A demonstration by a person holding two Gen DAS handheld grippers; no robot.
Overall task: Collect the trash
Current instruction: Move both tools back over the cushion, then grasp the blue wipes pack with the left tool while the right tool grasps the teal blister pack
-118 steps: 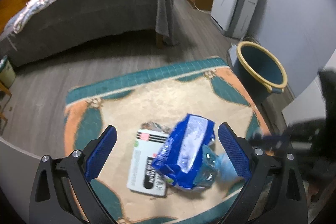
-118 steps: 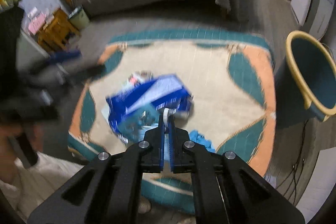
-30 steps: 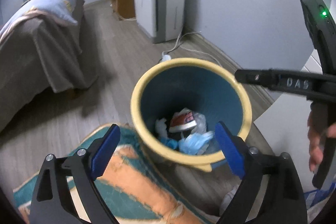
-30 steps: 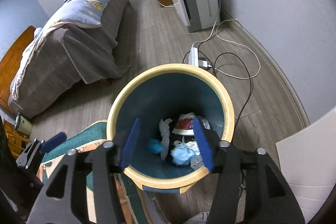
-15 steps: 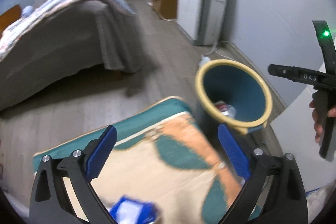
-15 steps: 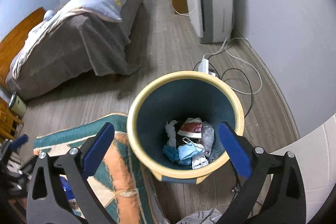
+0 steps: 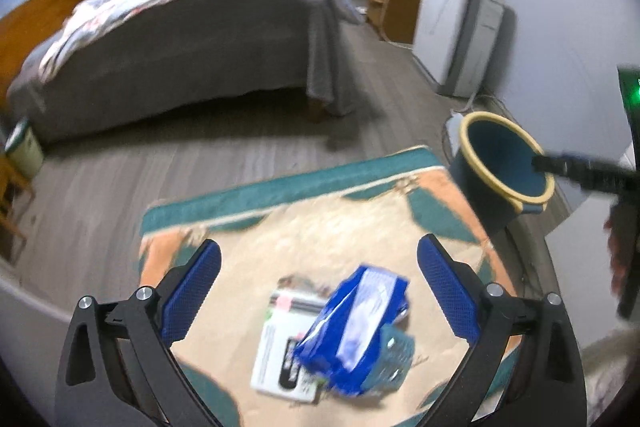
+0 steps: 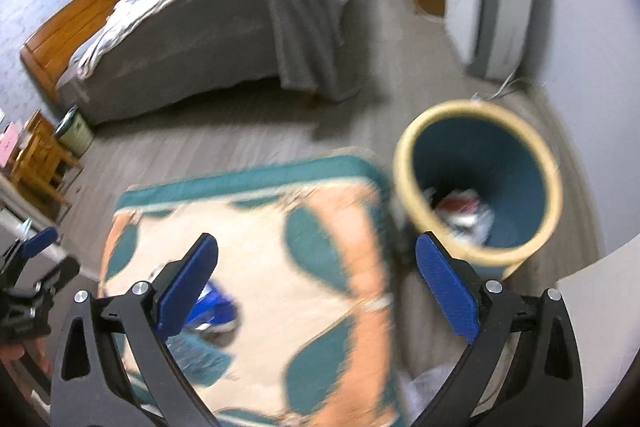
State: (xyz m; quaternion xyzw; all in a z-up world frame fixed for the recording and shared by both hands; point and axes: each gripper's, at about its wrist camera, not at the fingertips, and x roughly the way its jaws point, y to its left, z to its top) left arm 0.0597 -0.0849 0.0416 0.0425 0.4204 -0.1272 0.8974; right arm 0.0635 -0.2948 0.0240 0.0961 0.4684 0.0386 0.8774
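Note:
A blue plastic wrapper [image 7: 356,323] lies on the patterned rug [image 7: 320,227], partly over a white and black packet [image 7: 282,351] and a clear crumpled bottle [image 7: 394,359]. My left gripper [image 7: 320,291] is open and empty above this pile. The blue bin with a yellow rim [image 7: 504,163] stands off the rug's right corner. In the right wrist view the bin [image 8: 480,179] holds several pieces of trash [image 8: 460,211]. My right gripper [image 8: 316,287] is open and empty over the rug [image 8: 280,287], left of the bin. The blue wrapper [image 8: 212,311] shows behind its left finger.
A bed with a grey cover [image 7: 180,39] stands beyond the rug. A white appliance [image 7: 456,27] and a wooden cabinet [image 7: 392,3] stand along the right wall. A small wooden stand [image 8: 36,155] and a green pot [image 8: 74,131] are at the left. Cables lie by the bin.
Both grippers have swung away from the bin, back toward the rug. The right gripper, shut on trash earlier, opened over the bin and is empty now. The trash pile is back under the left gripper.

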